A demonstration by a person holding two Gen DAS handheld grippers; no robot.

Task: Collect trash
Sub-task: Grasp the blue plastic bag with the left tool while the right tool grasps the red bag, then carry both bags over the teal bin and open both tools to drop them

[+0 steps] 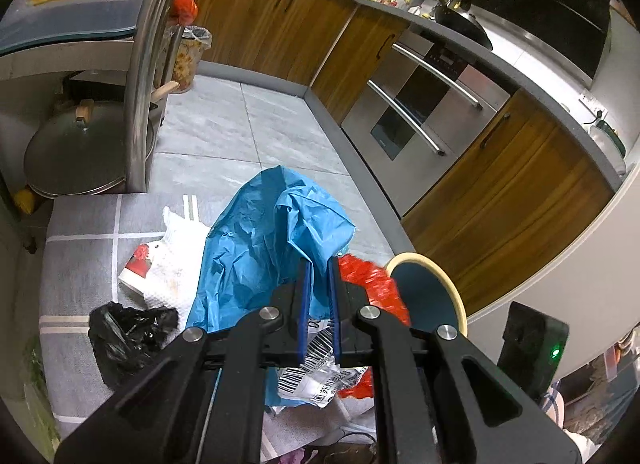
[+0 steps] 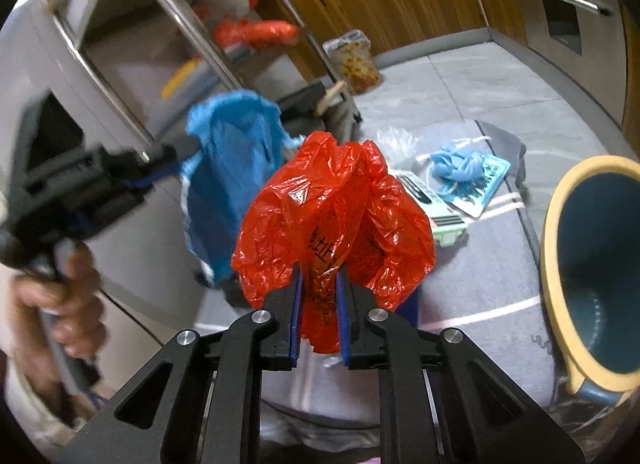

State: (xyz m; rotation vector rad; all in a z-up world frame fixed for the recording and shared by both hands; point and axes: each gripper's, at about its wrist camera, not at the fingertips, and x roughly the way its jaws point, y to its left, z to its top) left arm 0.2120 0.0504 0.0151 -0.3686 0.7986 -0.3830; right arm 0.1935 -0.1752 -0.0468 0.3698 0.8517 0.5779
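Note:
My left gripper point(image 1: 319, 264) is shut on a blue plastic bag point(image 1: 264, 240) and holds it above a grey mat point(image 1: 80, 232). My right gripper point(image 2: 319, 278) is shut on a crumpled red plastic bag point(image 2: 332, 208) held up in the air. The left gripper point(image 2: 160, 168) with the blue bag point(image 2: 228, 160) shows to the left in the right wrist view. A teal bin with a cream rim point(image 2: 596, 264) stands at the right; it also shows in the left wrist view point(image 1: 428, 288). A black bag point(image 1: 124, 332), white paper point(image 1: 176, 260) and a barcoded wrapper point(image 1: 320, 376) lie on the mat.
Wooden cabinets point(image 1: 504, 200) and a steel oven point(image 1: 416, 104) line the right side. A metal rack point(image 1: 140, 76) with a pot lid point(image 1: 80, 152) stands at the left. A small blue bag point(image 2: 456, 168) and flat packets point(image 2: 432, 204) lie on the mat point(image 2: 480, 264).

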